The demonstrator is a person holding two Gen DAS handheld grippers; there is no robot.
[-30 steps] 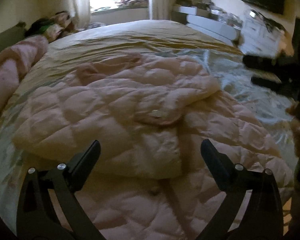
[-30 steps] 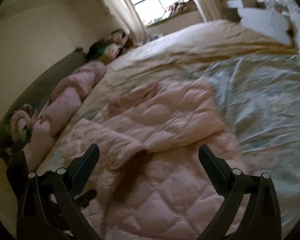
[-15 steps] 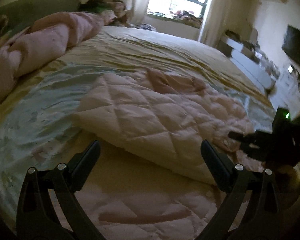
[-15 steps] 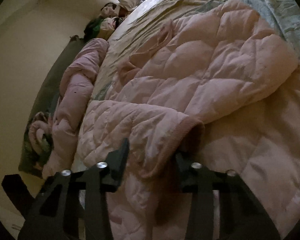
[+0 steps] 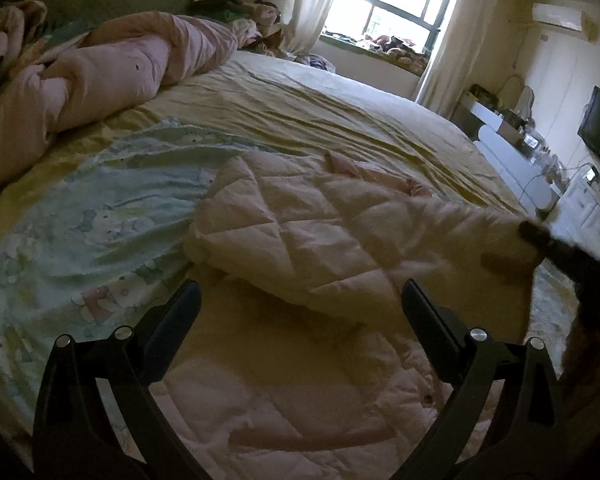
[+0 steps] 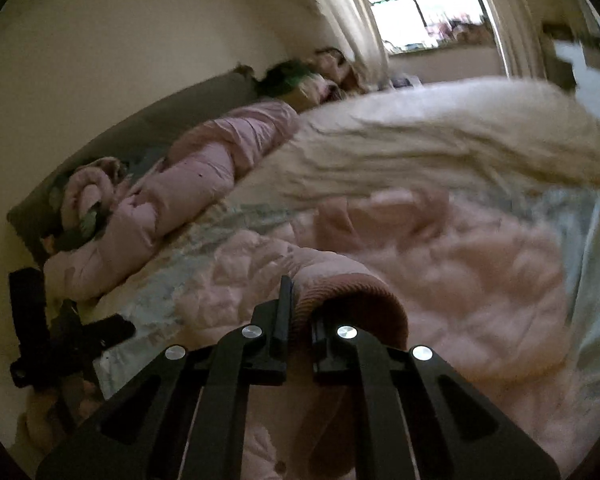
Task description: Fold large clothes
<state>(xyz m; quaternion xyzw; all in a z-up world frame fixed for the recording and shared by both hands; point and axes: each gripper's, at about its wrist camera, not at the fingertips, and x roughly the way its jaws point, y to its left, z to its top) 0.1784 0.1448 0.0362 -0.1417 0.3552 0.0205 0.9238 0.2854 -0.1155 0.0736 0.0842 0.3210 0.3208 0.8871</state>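
one pink quilted jacket point(image 5: 300, 240) is spread on the bed point(image 5: 300, 120) – one sleeve cuff point(image 6: 340, 292) is pinched by the right gripper point(image 6: 300, 312), jaws pressed together. the left gripper point(image 5: 300, 300) is held wide apart above the jacket – nothing gripped.

The left claw point(image 5: 300, 304) is matte black, with two flat, tapered fingers point(image 5: 176, 316) on angular arms with triangular cut-outs. Round silver screws point(image 5: 480, 335) mark the joints of each arm. The right claw point(image 6: 300, 312) has the same black build, with four silver screw heads point(image 6: 347, 332) across its linkage.
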